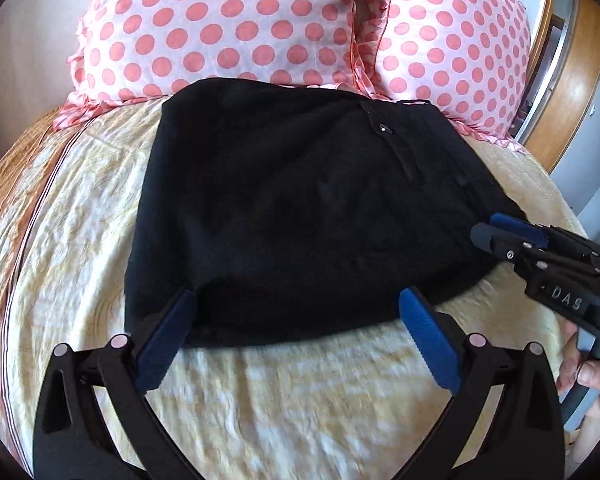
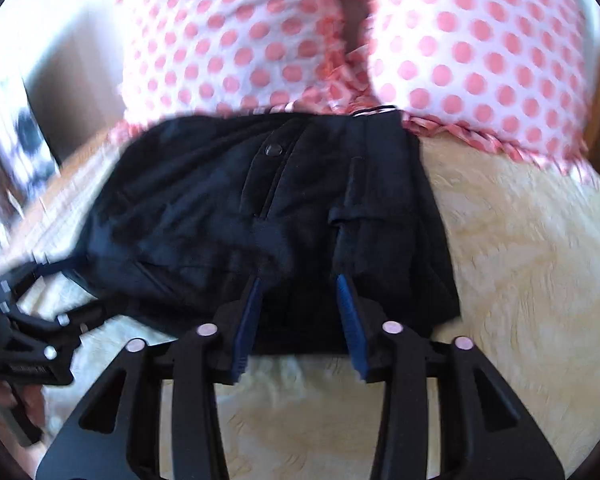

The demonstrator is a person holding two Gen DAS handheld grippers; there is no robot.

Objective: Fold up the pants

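On the bedspread (image 1: 80, 248) before two dotted pillows (image 1: 220, 28), I see folded black pants (image 1: 284, 208); my left gripper (image 1: 296, 300) gapes wide, my right gripper (image 2: 298, 284) is parted, neither clamping cloth.

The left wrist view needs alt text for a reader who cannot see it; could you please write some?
Folded black pants lie on a cream bedspread before two pink polka-dot pillows. The left gripper is open at their near edge; the right gripper reaches in from the right.

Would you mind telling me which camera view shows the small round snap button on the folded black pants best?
The left wrist view: the small round snap button is sharp there on the folded black pants. In the right wrist view the button appears larger, but motion blur softens it.
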